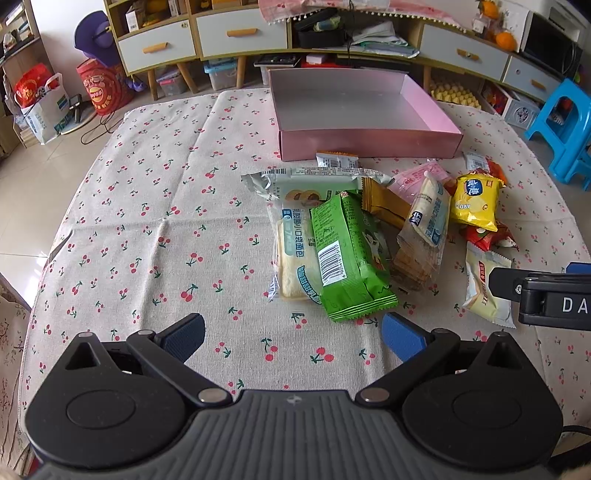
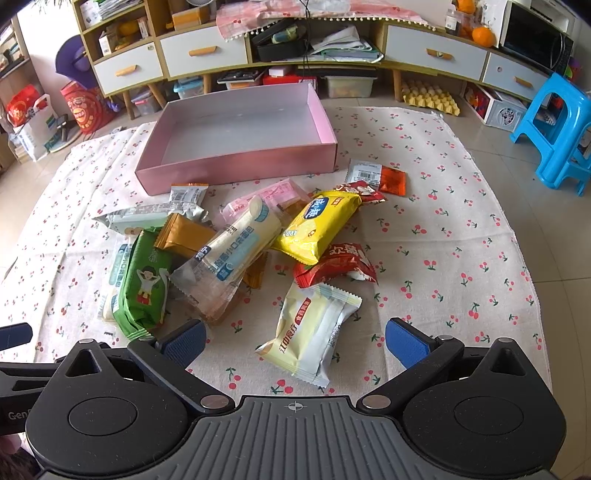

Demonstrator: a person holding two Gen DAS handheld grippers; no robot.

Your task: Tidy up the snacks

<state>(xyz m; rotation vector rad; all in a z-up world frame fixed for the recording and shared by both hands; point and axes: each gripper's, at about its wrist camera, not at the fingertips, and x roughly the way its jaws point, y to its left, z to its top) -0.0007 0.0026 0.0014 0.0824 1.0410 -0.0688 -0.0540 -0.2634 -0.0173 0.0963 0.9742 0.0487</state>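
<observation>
A pile of snack packets lies on the cherry-print cloth before an empty pink box (image 1: 369,142) (image 2: 236,168). It includes a green packet (image 1: 347,258) (image 2: 142,284), a yellow chip bag (image 1: 474,201) (image 2: 319,225), a clear bread packet (image 2: 236,243), a red packet (image 2: 338,264) and a cream packet (image 2: 314,332) (image 1: 484,291). My left gripper (image 1: 293,338) is open and empty, just short of the green packet. My right gripper (image 2: 295,341) is open and empty, with the cream packet between its fingers' reach.
The cloth (image 1: 147,221) covers a low table with floor around it. A cabinet with drawers (image 1: 229,33) stands behind the box. A blue plastic stool (image 2: 554,129) stands at the right. Red bags (image 1: 103,86) sit on the floor at the left.
</observation>
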